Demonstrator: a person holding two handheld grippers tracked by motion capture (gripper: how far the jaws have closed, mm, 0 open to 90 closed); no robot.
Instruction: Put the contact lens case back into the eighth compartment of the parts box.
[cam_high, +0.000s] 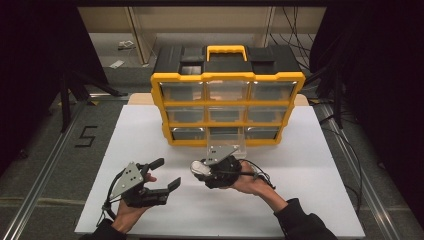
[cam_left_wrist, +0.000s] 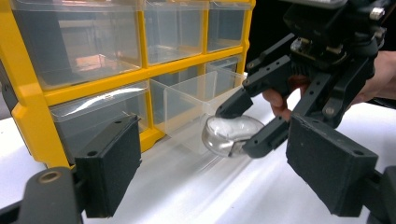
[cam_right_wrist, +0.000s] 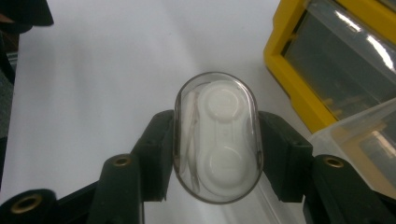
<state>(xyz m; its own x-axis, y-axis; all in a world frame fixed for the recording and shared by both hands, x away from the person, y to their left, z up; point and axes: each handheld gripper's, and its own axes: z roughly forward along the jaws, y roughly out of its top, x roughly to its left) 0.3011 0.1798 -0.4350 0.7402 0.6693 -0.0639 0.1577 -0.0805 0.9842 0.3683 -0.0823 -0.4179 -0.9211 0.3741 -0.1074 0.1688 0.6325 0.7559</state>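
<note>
The right gripper (cam_high: 200, 169) is clamped on a clear oval case (cam_right_wrist: 217, 136). Its two black jaws press against the long sides of the case, one on each side. Inside the case there is a white part with two round caps, and beside it a thin white piece stands along one wall. In the high view the case (cam_high: 198, 168) sticks out to the left of the right gripper, a little above the white worktop (cam_high: 300, 160), near the middle of it and in front of the organizer. The right hand (cam_high: 250, 181) holds the gripper from below, with the sleeve coming in from the near edge of the worktop.

A yellow organizer (cam_high: 227, 107) with a black top and a yellow handle stands at the far edge of the worktop. It has three rows of clear drawers. One clear drawer (cam_high: 227, 145) in the middle of the bottom row is pulled out toward the person. In the left gripper view the case (cam_left_wrist: 231, 135) is just beside the front wall of this open drawer (cam_left_wrist: 191, 109); I cannot tell if they touch.

The left gripper (cam_high: 160, 175) is near the left near corner of the worktop, well apart from the case. Its jaws stand wide apart and nothing is between them. In its own view the two dark pads (cam_left_wrist: 109, 170) frame the organizer (cam_left_wrist: 35, 116) and the right gripper (cam_left_wrist: 254, 126) farther off. The left hand (cam_high: 131, 209) holds it low, close to the near edge.
</note>
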